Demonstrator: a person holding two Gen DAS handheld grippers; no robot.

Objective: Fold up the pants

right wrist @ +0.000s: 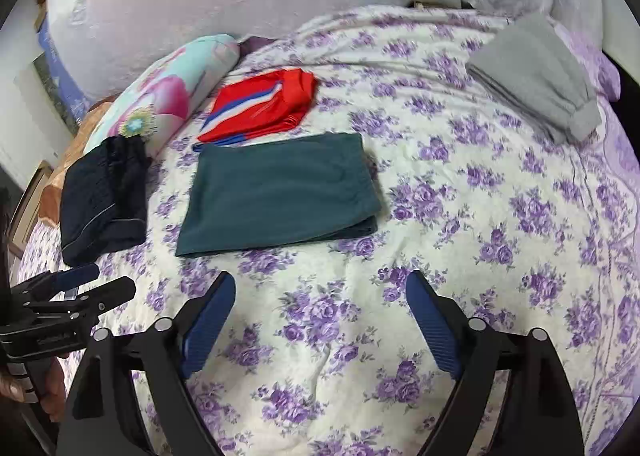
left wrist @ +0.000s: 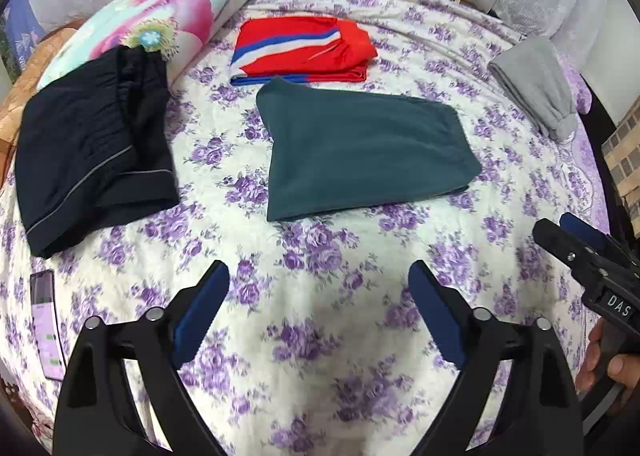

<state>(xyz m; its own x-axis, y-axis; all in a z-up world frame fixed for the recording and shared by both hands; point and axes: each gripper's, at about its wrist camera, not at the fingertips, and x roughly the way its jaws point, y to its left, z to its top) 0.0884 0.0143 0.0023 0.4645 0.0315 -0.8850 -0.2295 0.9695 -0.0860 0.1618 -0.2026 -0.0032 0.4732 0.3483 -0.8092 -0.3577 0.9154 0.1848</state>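
Observation:
Dark green pants [left wrist: 364, 147] lie folded flat in a rectangle on the floral bed sheet [left wrist: 320, 256]; they also show in the right wrist view [right wrist: 280, 191]. My left gripper [left wrist: 320, 296] is open and empty, hovering over the sheet below the green pants. My right gripper [right wrist: 320, 308] is open and empty, also short of the pants. The right gripper shows at the right edge of the left wrist view [left wrist: 560, 232]. The left gripper shows at the left edge of the right wrist view [right wrist: 100, 282].
Folded red pants with blue and white stripes [left wrist: 304, 51] lie behind the green ones. Folded navy pants [left wrist: 92, 151] lie at left against a floral pillow [left wrist: 160, 19]. Folded grey pants [left wrist: 532, 83] lie at right. A phone [left wrist: 48, 324] lies at the left edge.

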